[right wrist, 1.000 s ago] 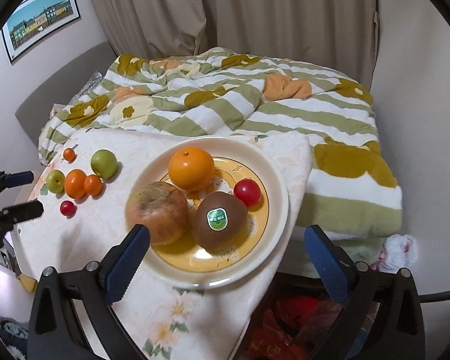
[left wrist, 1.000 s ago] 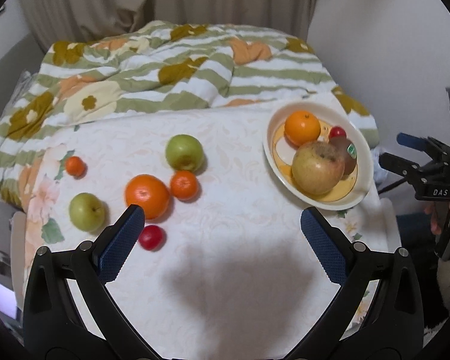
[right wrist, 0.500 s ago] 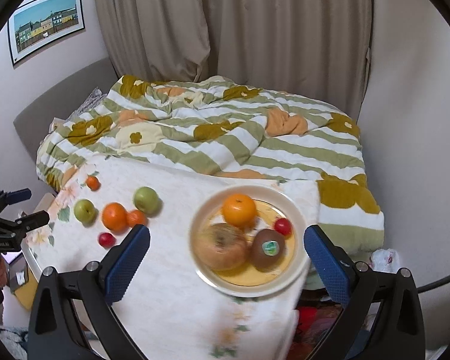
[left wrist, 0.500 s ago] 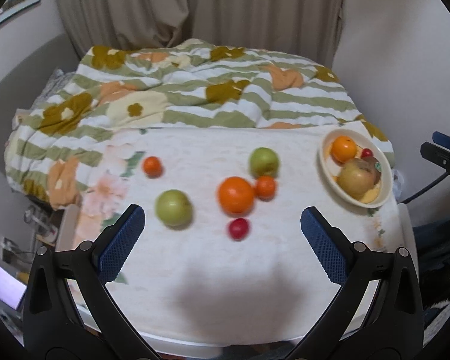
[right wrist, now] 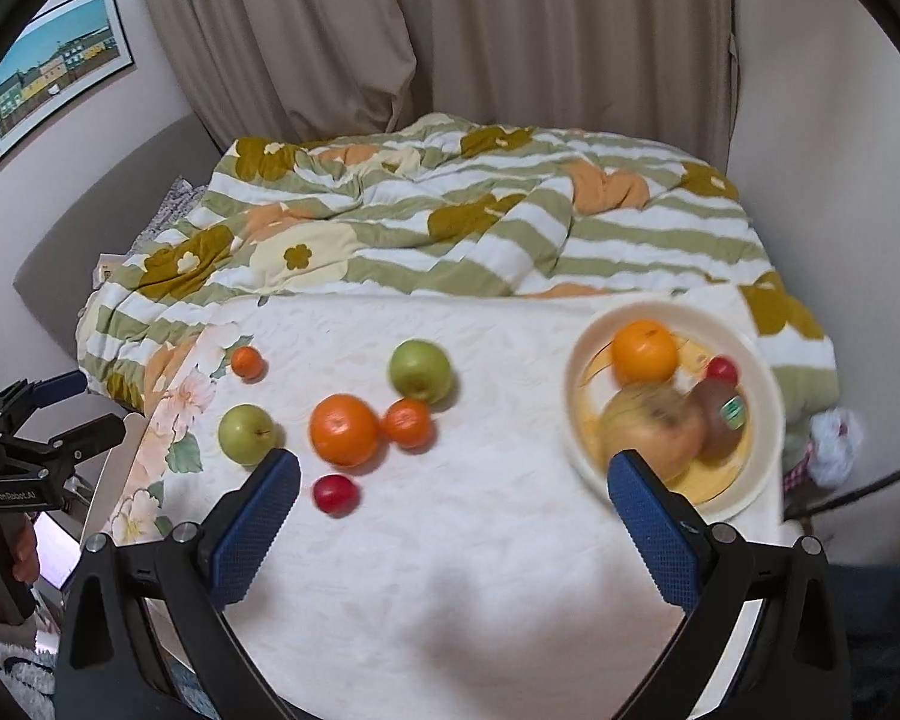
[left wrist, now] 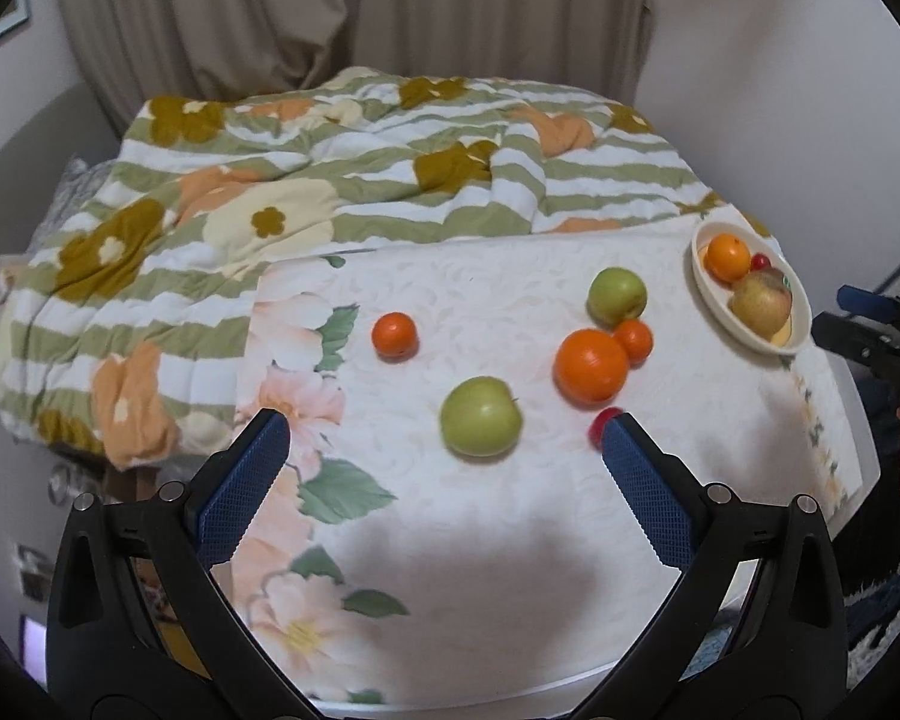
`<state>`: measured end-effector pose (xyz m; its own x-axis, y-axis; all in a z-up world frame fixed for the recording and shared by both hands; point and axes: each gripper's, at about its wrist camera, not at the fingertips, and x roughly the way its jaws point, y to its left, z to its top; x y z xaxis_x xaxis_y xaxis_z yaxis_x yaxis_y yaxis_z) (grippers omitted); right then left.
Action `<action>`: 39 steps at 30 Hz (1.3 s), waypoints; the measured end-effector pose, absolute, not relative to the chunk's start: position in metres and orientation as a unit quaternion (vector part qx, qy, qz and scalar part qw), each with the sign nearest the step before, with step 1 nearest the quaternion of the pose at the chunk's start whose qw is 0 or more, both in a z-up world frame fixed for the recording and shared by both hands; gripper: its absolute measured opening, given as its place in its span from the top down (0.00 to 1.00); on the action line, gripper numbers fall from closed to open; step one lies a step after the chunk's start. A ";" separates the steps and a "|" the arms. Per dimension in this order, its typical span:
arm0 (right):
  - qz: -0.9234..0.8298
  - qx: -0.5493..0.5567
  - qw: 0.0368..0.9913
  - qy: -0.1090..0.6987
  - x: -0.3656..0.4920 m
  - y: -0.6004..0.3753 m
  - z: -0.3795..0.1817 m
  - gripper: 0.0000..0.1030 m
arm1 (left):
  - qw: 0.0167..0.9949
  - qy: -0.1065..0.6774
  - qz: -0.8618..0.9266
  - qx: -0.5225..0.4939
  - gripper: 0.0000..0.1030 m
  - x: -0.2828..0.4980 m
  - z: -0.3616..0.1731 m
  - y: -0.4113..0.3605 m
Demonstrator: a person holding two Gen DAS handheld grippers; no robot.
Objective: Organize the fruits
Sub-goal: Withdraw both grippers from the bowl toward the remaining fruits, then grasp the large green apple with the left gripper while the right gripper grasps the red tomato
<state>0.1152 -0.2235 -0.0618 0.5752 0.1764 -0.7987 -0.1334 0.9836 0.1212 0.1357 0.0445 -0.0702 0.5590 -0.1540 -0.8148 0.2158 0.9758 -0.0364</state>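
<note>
Fruits (left wrist: 479,423) loose on tablecloth (left wrist: 510,540); left claw (left wrist: 441,447), right claw (right wrist: 453,483) both spread, empty.

Beige curtains (right wrist: 426,30) behind quilted bed (right wrist: 450,210)

Loose fruit on the table, more in the bowl

Two green apples (right wrist: 247,434) (right wrist: 420,369), a large orange (right wrist: 344,429), two small tangerines (right wrist: 408,422) (right wrist: 248,362) and a red cherry tomato (right wrist: 333,493) lie loose; the cream bowl (right wrist: 762,396) holds an orange (right wrist: 644,351), a russet apple (right wrist: 654,429), a stickered kiwi (right wrist: 723,420) and a tomato (right wrist: 722,369).
</note>
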 end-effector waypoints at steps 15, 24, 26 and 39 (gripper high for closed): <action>0.013 0.043 0.885 0.464 0.103 -0.153 -0.116 0.01 | 0.835 0.484 -0.245 0.095 0.00 0.185 -0.125 0.066; 0.017 0.021 0.866 0.499 0.106 -0.139 -0.161 0.07 | 0.801 0.507 -0.294 0.122 0.00 0.197 -0.169 0.040; 0.024 0.023 0.862 0.505 0.107 -0.138 -0.169 0.11 | 0.796 0.510 -0.302 0.121 0.00 0.198 -0.175 0.035; 0.046 -0.013 0.852 0.521 0.113 -0.130 -0.190 0.31 | 0.779 0.523 -0.316 0.138 0.21 0.203 -0.203 0.011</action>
<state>0.1130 -0.1299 -0.1905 0.4535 0.0654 -0.8888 -0.0917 0.9954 0.0265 0.2025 0.0110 -0.2029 0.2523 -0.3486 -0.9027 0.6370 0.7621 -0.1163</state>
